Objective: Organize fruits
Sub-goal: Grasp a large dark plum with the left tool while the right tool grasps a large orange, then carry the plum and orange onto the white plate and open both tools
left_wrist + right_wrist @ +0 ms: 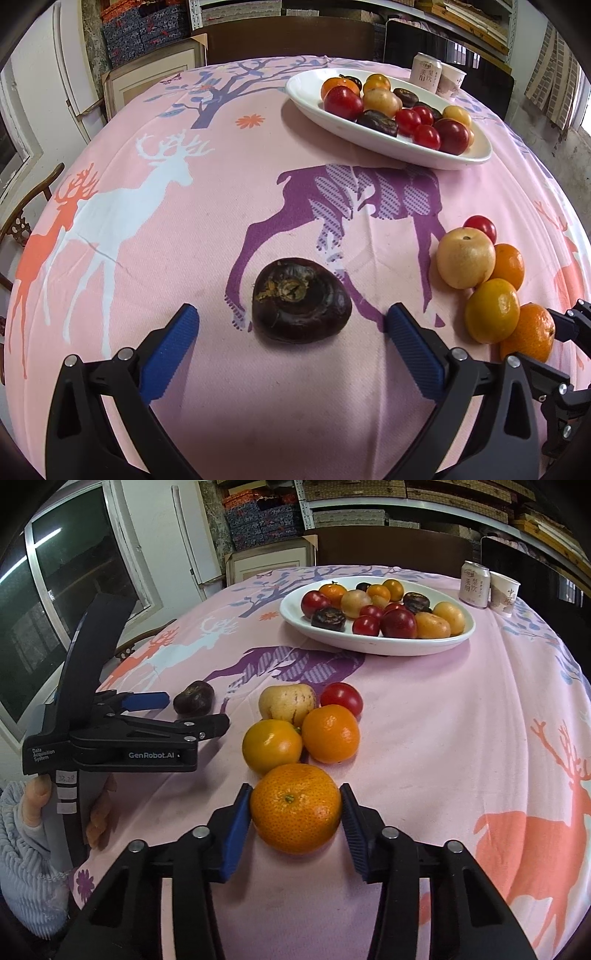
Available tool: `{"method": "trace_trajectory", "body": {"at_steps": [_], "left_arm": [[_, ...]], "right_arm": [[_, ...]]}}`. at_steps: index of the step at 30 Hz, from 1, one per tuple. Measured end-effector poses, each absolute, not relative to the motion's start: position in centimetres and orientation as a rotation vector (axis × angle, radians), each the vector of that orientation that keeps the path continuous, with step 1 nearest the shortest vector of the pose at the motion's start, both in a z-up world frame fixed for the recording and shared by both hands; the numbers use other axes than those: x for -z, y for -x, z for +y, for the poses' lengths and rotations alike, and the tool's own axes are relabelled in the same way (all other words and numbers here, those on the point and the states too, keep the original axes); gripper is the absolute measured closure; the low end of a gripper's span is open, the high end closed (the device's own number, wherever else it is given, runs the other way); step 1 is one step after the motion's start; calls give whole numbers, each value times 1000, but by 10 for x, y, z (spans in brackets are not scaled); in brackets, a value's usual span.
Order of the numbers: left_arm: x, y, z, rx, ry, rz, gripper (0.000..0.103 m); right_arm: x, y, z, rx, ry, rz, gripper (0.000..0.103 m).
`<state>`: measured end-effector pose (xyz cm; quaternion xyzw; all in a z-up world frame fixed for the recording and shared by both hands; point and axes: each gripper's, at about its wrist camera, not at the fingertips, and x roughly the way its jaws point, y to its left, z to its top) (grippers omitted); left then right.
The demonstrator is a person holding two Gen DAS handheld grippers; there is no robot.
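Note:
A dark brown, water-chestnut-like fruit (301, 299) lies on the pink deer tablecloth (184, 258). My left gripper (293, 315) stands open around it, and its blue pads (184, 325) are clear of both sides. My right gripper (295, 797) is shut on a mandarin (295, 812) that rests on the cloth, with a pad against each flank. Just beyond it lie a second mandarin (330, 733), a yellow-orange fruit (271, 746), a pale striped fruit (286, 703) and a red tomato (341, 698). The white oval plate (376, 648) at the back holds several mixed fruits.
A drink can (474, 585) and a paper cup (504, 594) stand behind the plate at the far right. A person's hand (37, 801) holds the left gripper (194, 714) at the table's left edge. Chairs, boxes and shelves surround the table.

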<state>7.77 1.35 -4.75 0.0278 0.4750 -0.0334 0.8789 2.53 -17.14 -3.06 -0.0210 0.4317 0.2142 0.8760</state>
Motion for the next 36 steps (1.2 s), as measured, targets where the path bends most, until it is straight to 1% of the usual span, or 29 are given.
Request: {"method": "trace_trajectory", "body": {"at_steps": [2,3,4,5,7,8,10,11,21,26,31,36], "left_arm": [[46,-78,14,82,-52,980,4],[45,-77,13,93,-50,973,8],[44,-75,12,105,-53,962,22],[42,-73,11,105,-63,949,29],[40,-72,10,119,-60,940,40],[40,-72,11,120,-56,938,43],[39,-71,12,124,-47,933,54],[38,-70,13,126,-38,929,57],[21,-56,12,142,-37,846,57],[0,-77,-8,166,-98,814,57],[-29,-122,-36,203,-99,769,57],[-28,-170,-66,238,-93,769,56]], "right_arm": [[31,-26,-171,-448,43,901,55],[30,-25,-171,-448,42,900,56],[30,-25,-171,-449,40,899,56],[30,-25,-171,-450,36,899,56],[30,-25,-172,-453,29,899,56],[30,-25,-173,-455,24,900,56],[30,-26,-175,-459,14,899,56],[29,-25,-176,-461,10,897,56],[23,-13,-189,-482,-46,845,56],[-1,-20,-205,-465,-68,779,56],[-41,-78,-230,-387,-107,691,56],[-54,-163,-242,-309,-167,690,56]]}}
